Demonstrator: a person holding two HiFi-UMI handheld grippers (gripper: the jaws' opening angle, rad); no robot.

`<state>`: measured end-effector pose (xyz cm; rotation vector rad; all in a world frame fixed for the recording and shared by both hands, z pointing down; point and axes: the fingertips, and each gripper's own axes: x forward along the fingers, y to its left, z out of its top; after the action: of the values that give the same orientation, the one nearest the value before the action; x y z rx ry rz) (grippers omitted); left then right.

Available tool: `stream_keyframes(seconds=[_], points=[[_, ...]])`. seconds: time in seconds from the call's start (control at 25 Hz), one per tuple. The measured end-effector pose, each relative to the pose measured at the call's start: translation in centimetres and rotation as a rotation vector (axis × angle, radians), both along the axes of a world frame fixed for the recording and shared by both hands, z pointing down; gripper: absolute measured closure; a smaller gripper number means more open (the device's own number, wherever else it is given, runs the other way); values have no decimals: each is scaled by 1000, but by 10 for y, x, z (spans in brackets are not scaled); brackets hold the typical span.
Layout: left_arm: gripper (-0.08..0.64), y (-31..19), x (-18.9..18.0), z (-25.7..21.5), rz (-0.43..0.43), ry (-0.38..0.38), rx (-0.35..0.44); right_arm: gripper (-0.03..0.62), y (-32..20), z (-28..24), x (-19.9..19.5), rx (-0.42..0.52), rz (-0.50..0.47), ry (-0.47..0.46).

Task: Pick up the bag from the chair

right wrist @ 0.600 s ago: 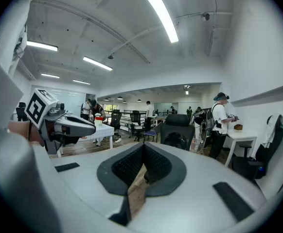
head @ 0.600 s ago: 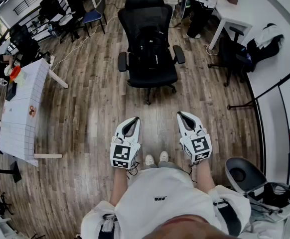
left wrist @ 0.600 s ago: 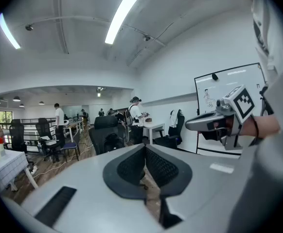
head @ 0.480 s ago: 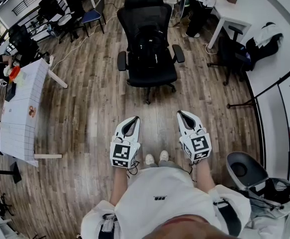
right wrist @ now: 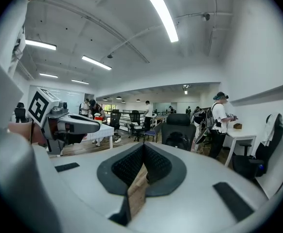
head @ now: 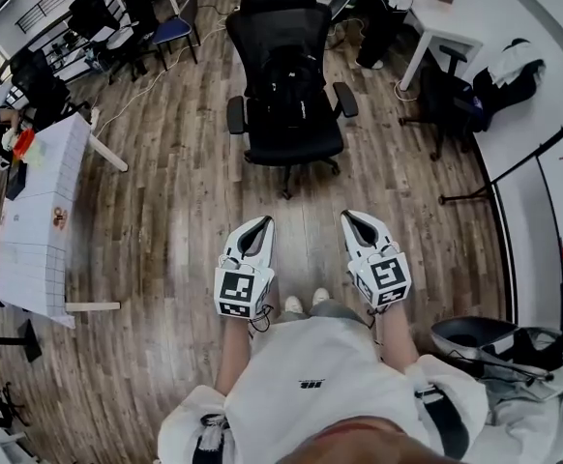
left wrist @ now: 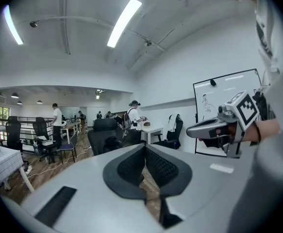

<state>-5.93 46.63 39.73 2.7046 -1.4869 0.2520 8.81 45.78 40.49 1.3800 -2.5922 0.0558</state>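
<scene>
Step in hand, as judged: approach, no grasp yet.

Bag point(head: 291, 83) located on seat of chair point(head: 280, 8), propped against backrest. Black on black, outline hard to separate.

Left gripper point(head: 254, 232) and right gripper point(head: 356, 224) held well short of chair, side by side, both aimed toward it over wooden floor point(head: 185, 191). Jaws of both pressed together, nothing between pads.

Possible faults, as judged:
- Arrival at chair with jaws closed: no grip possible. Open before reach.
- Pinch on loose fabric instead of handle or strap: likely slip or sag on lift.
- Push against chair: likely roll or swivel away from grippers.
- Strap caught on armrest point(head: 236, 117) during lift: bag dragged, chair pulled along.
</scene>
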Motion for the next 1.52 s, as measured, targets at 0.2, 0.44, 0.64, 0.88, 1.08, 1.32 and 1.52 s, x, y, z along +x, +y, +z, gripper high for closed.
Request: stream_keyframes(seconds=[0.2,0.44,0.64,0.88,1.08,1.32,1.52], points=[[548,-10,-14,-1,18,-4,20,597,-8,2,-12,18,20,18],[548,-37,-16,-6,40,-6,35,597,-35,0,-18,29,33,12],[548,-71,-15,-6,43,-17,47,597,-70,4,-20,32,30,7],[548,-121,-14,-4,30,-20,49,597,-120,3,-17,61,35,21],[548,-169,-2,-1,14,-14,32,598,-169,5,-9,56,3,33],[548,-225,5,9,-3,-16,-5,597,-228,14,-2,19,-6,30],[548,-270,13,12,-19,-19,-24,597,-277,13,10,3,-14,16]])
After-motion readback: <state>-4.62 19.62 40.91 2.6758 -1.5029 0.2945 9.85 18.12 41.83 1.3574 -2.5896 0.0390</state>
